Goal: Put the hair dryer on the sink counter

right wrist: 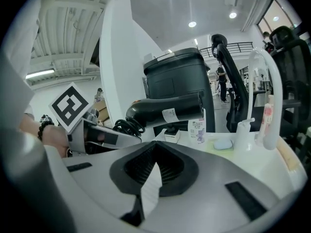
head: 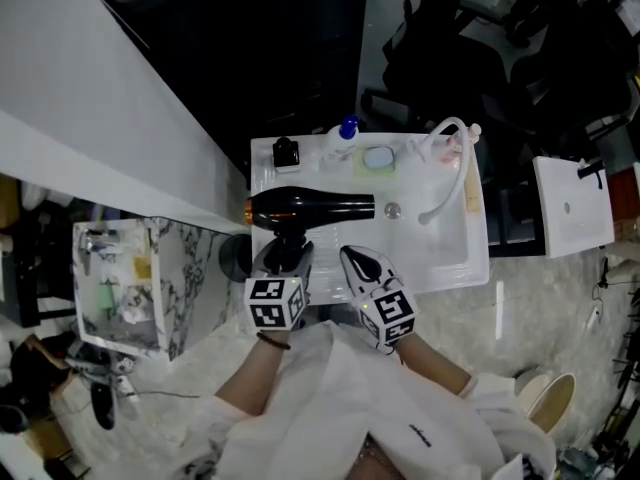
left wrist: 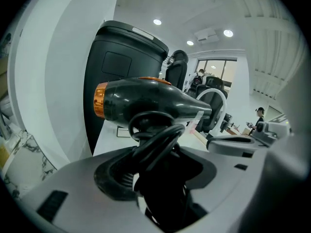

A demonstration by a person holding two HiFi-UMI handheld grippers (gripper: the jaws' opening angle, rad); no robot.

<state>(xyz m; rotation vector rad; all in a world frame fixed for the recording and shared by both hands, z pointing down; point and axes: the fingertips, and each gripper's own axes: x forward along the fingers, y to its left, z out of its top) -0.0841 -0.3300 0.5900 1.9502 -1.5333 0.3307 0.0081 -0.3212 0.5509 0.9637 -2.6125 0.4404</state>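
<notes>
hair dryer [head: 310,208], black with an orange rear ring, lies level across the left half of the sink counter [head: 262,173]. its orange end is at the counter's left edge and its nozzle points right toward the drain [head: 393,209]. left gripper [head: 285,258] reaches in over the counter's front edge and is clamped on the dryer's handle, the coiled cord bunched between its jaws. whether the dryer's body touches the counter i cannot tell. right gripper [head: 352,260] is just beside it at the front edge, jaws together on nothing. along the back edge stand a small black box [head: 286,153], a blue-capped bottle [head: 348,128] and a soap dish [head: 378,158].
</notes>
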